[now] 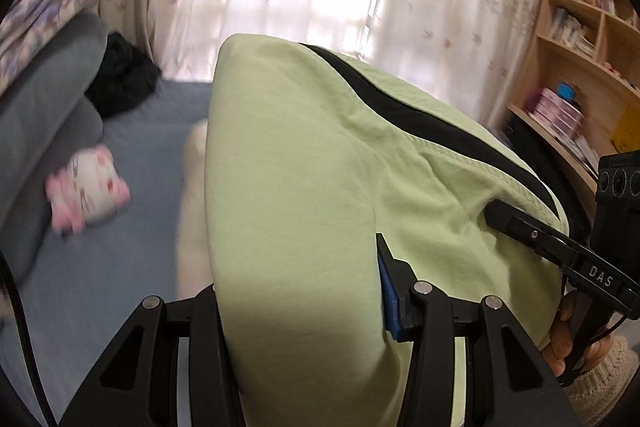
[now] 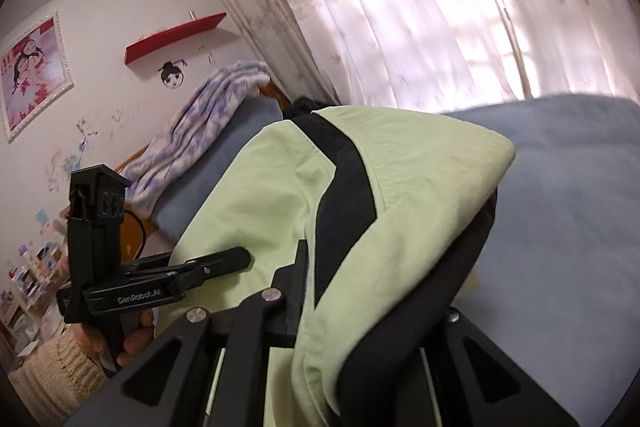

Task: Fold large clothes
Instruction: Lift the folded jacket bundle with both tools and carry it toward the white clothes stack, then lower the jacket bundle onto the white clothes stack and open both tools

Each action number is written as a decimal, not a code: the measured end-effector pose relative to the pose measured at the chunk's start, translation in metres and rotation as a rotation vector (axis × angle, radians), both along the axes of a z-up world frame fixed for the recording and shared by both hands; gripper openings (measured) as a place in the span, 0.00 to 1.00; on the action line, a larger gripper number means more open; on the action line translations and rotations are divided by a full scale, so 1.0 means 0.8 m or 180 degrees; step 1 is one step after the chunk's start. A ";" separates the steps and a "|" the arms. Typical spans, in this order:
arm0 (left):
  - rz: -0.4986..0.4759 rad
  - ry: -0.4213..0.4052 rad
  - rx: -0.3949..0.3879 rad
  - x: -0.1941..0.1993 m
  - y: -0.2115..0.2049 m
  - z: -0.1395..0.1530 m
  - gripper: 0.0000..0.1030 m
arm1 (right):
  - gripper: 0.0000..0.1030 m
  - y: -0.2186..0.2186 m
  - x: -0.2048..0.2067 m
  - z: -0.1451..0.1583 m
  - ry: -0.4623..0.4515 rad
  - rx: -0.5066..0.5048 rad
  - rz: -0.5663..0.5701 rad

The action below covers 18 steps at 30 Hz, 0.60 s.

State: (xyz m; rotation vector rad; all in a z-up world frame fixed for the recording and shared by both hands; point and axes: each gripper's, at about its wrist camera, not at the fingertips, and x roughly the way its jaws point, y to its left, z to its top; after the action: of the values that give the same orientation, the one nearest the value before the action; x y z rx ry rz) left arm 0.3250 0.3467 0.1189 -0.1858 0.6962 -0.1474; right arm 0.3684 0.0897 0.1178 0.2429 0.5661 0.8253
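Observation:
A light green garment with black panels (image 1: 312,163) hangs bunched between both grippers above the blue bed; it also fills the right wrist view (image 2: 404,187). My left gripper (image 1: 304,291) is shut on the garment, with the cloth draped over its fingers so only the right finger (image 1: 390,279) shows. My right gripper (image 2: 372,291) is shut on the same garment, one finger (image 2: 298,267) visible, the other buried in black fabric. The right gripper also shows at the right edge of the left wrist view (image 1: 496,213), and the left gripper shows at the left of the right wrist view (image 2: 240,259).
The blue bed sheet (image 1: 132,235) lies below. A grey pillow (image 1: 44,99) with a folded patterned blanket (image 1: 52,3), a black cloth (image 1: 120,83) and a pink-white plush toy (image 1: 88,191) sit at the bed's head. Curtains (image 2: 420,7) behind; a bookshelf (image 1: 580,39) to the right.

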 end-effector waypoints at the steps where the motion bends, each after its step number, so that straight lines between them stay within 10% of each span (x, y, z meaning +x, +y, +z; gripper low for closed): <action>1: 0.0020 -0.0009 0.0018 0.031 0.021 -0.002 0.44 | 0.10 0.015 0.021 -0.001 -0.0011 0.0012 -0.0015; 11: 0.0101 0.0646 -0.0028 0.252 0.119 -0.158 0.49 | 0.11 0.104 0.211 -0.152 0.0759 0.0146 -0.0235; 14: 0.0438 0.0717 -0.0025 0.259 0.139 -0.212 0.95 | 0.25 0.100 0.230 -0.217 0.1012 0.0173 -0.0375; 18: 0.0517 0.0637 -0.0161 0.249 0.146 -0.232 1.00 | 0.33 0.094 0.237 -0.245 0.0973 0.0259 -0.0328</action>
State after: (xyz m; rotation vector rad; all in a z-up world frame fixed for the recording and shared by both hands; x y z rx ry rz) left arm 0.5238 0.4637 -0.0671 -0.3076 0.8734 0.0096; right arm 0.5582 0.1649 -0.0786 0.4743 0.8002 0.7160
